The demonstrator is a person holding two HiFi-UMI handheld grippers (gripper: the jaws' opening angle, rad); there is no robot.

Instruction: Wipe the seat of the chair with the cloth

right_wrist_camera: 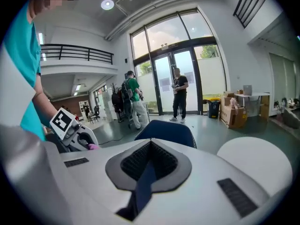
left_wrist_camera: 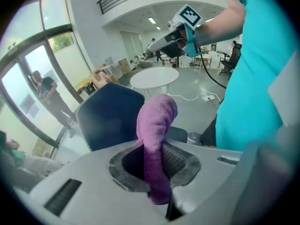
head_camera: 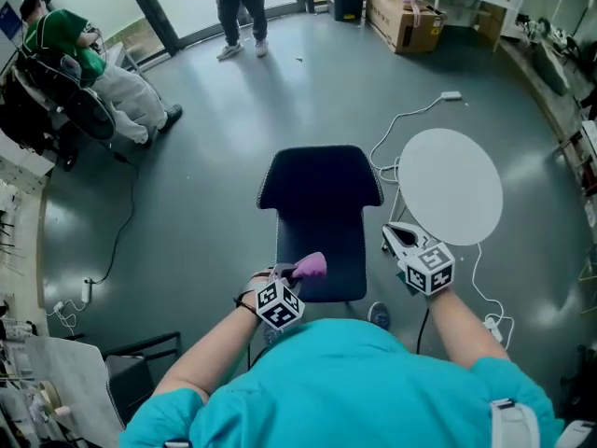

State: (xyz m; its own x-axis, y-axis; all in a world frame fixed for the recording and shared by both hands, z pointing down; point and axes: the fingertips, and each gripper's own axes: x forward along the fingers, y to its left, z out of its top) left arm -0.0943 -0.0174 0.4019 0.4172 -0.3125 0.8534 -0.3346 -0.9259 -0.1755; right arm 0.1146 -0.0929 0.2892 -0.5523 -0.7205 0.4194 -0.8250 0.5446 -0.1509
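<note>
A dark blue chair [head_camera: 322, 236] stands just in front of me, its backrest on the far side. My left gripper [head_camera: 297, 273] hovers over the seat's near left part, shut on a purple cloth [head_camera: 311, 267]. In the left gripper view the cloth [left_wrist_camera: 157, 125] sticks up from between the jaws, with the chair [left_wrist_camera: 108, 116] behind it. My right gripper [head_camera: 396, 238] hangs to the right of the seat, beside the round table, jaws together and holding nothing. In the right gripper view the chair [right_wrist_camera: 168, 132] lies beyond the closed jaws.
A round white table [head_camera: 451, 185] stands close to the chair's right. A white cable [head_camera: 401, 119] runs across the grey floor behind it. One person stands [head_camera: 241, 12] by the glass doors, another sits [head_camera: 93, 73] at far left. Cardboard boxes [head_camera: 410, 17] are at the back right.
</note>
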